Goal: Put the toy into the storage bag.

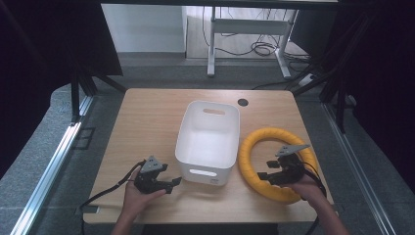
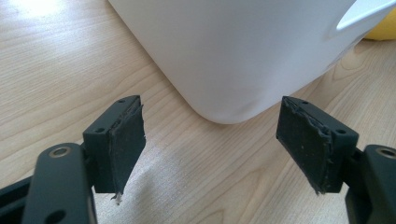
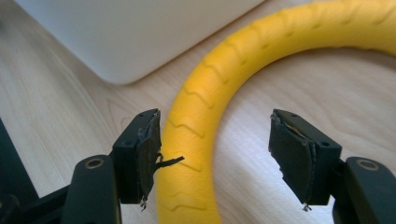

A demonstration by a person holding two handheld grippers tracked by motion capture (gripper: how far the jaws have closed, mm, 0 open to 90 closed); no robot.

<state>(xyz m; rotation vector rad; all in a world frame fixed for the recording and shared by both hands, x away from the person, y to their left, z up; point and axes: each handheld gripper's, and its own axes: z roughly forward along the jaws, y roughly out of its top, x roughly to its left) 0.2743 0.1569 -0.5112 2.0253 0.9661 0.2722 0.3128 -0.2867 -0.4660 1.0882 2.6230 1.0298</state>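
The right gripper (image 3: 215, 158) has its two black jaws standing wide, nothing pressed between the worn pads; the thick yellow ridged foam ring (image 3: 196, 140) runs up between them, close against the pad at the left of the right gripper view and apart from the other pad, whether it touches that nearer pad I cannot tell; past the jaw tips the ring curves off to the right, and beyond it to the left sits the rounded corner of the white plastic bin (image 3: 126, 42). The left gripper (image 2: 210, 149) also has its jaws spread wide with only bare wood between them; straight ahead of the tips, near but apart, is the bin's lower corner (image 2: 233, 70), with a handle slot up to the right and a sliver of yellow behind it.

From the high view, the left gripper (image 1: 171, 184) lies low, just short of the bin's near left corner; the right gripper (image 1: 266, 175) hovers over the near arc of the ring (image 1: 254, 142), which lies flat just to the right of the bin (image 1: 183, 139). All rest on a light wooden table (image 1: 147, 117) with pale grain and a small dark round cap at its far edge; around it is grey carpet, black frame posts and dark curtains at both sides; behind stand a white desk frame and loose cables.
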